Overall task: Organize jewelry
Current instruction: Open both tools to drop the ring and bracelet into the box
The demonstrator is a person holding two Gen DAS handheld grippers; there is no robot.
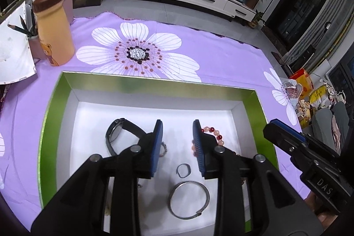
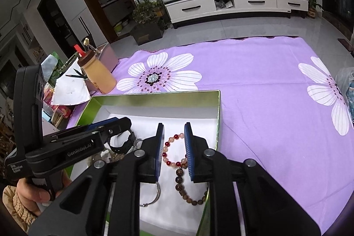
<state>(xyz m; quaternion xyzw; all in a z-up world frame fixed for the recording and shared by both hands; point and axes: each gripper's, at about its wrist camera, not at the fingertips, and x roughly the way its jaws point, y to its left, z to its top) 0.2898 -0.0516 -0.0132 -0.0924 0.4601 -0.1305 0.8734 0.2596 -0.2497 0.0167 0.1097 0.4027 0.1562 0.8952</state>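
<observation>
A green box point(image 1: 55, 103) with a white floor sits on the purple cloth. In it lie a black watch point(image 1: 119, 134), a small silver ring point(image 1: 183, 170), a silver bangle point(image 1: 189, 199) and a red-and-pink bead bracelet point(image 2: 174, 152). A brown bead bracelet point(image 2: 185, 187) lies just nearer than the bead one. My left gripper point(image 1: 177, 124) hangs open over the middle of the box with nothing between its pads. My right gripper point(image 2: 174, 125) stands open over the red-and-pink bracelet, which shows between its pads untouched. Each gripper also appears in the other view: right gripper point(image 1: 274, 125), left gripper point(image 2: 124, 122).
A yellow bottle point(image 1: 55, 37) with a brown cap, a pencil cup point(image 1: 35, 45) and white paper point(image 1: 13, 54) stand at the cloth's left edge. A plastic bag point(image 2: 345, 81) lies at the right edge. The flowered purple cloth point(image 2: 265, 85) stretches beyond the box. A hand point(image 2: 28, 194) holds the left gripper.
</observation>
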